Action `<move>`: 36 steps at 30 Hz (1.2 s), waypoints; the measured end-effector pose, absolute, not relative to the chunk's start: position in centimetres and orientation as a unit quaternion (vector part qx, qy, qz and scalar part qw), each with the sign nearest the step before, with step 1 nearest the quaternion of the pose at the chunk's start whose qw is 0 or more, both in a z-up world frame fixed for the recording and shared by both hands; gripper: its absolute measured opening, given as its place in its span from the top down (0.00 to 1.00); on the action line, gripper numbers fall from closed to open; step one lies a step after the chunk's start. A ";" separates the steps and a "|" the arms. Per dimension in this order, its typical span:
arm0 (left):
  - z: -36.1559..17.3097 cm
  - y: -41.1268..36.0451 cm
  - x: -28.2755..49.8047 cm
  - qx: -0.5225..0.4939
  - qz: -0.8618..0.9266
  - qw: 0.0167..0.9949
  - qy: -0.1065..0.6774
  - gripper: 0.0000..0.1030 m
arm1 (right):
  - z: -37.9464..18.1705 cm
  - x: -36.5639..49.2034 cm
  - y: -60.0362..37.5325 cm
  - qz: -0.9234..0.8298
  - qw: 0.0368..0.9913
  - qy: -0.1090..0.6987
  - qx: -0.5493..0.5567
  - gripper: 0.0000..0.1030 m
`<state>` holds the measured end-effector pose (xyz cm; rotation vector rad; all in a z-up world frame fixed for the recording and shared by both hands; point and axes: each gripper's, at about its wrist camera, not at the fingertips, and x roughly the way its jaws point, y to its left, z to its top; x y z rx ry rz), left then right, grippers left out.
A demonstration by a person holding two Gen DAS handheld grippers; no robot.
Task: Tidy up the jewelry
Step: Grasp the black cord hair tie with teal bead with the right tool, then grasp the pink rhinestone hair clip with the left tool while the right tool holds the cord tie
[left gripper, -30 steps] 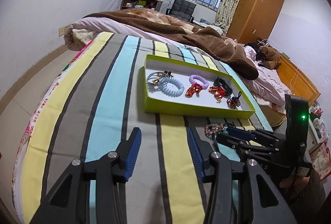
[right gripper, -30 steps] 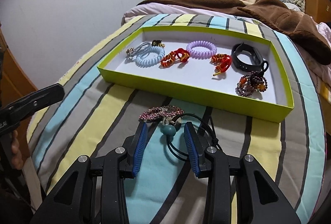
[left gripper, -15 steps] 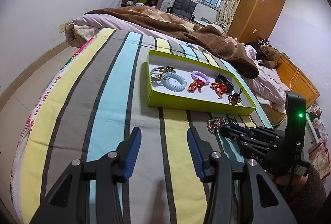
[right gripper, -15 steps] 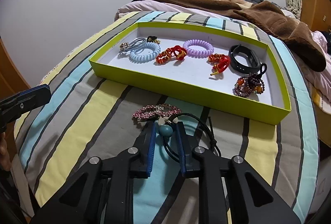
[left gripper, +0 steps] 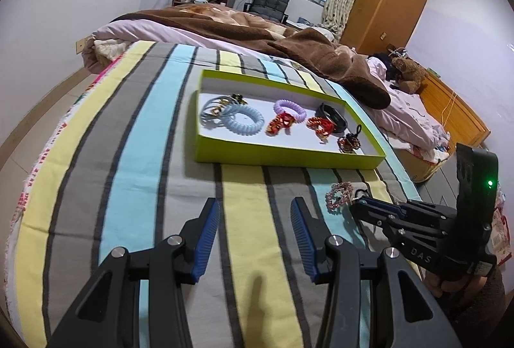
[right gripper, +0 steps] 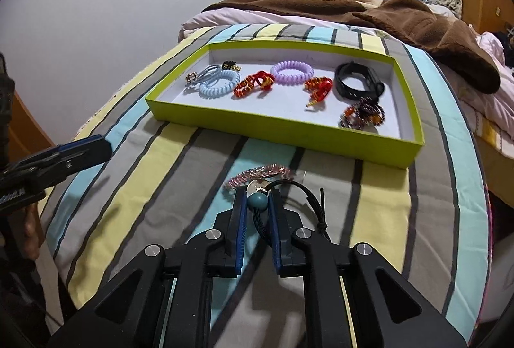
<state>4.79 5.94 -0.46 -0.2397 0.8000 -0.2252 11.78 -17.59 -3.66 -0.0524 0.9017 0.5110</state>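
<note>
A lime-green tray (right gripper: 282,130) (left gripper: 289,157) lies on the striped bedspread and holds several hair ties and bracelets. In front of it lie a pink beaded bracelet (right gripper: 257,176) (left gripper: 338,194) and a black cord tie with a teal bead (right gripper: 257,202). My right gripper (right gripper: 257,203) is shut on the teal bead, low over the bedspread; in the left wrist view it shows at the right (left gripper: 359,203). My left gripper (left gripper: 255,226) is open and empty above the bedspread, left of the right one; its tip shows in the right wrist view (right gripper: 93,149).
A brown blanket (left gripper: 289,39) is heaped on the far half of the bed behind the tray. The bed's edge drops off to the left and right. A teddy bear (left gripper: 408,72) lies on the bedding at the far right.
My right gripper has closed from open onto the teal bead. My left gripper has pulled back and up a little and stayed open.
</note>
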 end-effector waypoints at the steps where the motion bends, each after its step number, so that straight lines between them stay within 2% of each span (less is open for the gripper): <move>1: -0.5 5.6 4.9 -0.114 -0.112 0.907 0.389 0.53 | -3.7 11.7 -17.9 0.251 0.866 0.433 -0.018 0.87; 10: -0.7 3.5 5.4 -0.098 -0.130 0.902 0.399 0.53 | -3.0 10.2 -20.7 0.271 0.867 0.417 0.042 0.87; 24: -1.1 -3.5 9.2 -0.037 -0.204 0.885 0.418 0.53 | -1.7 9.4 -24.8 0.221 0.890 0.396 0.040 0.87; 36: -3.0 -6.9 10.4 0.043 -0.188 0.878 0.438 0.53 | -1.9 9.3 -25.9 0.222 0.891 0.393 0.046 0.87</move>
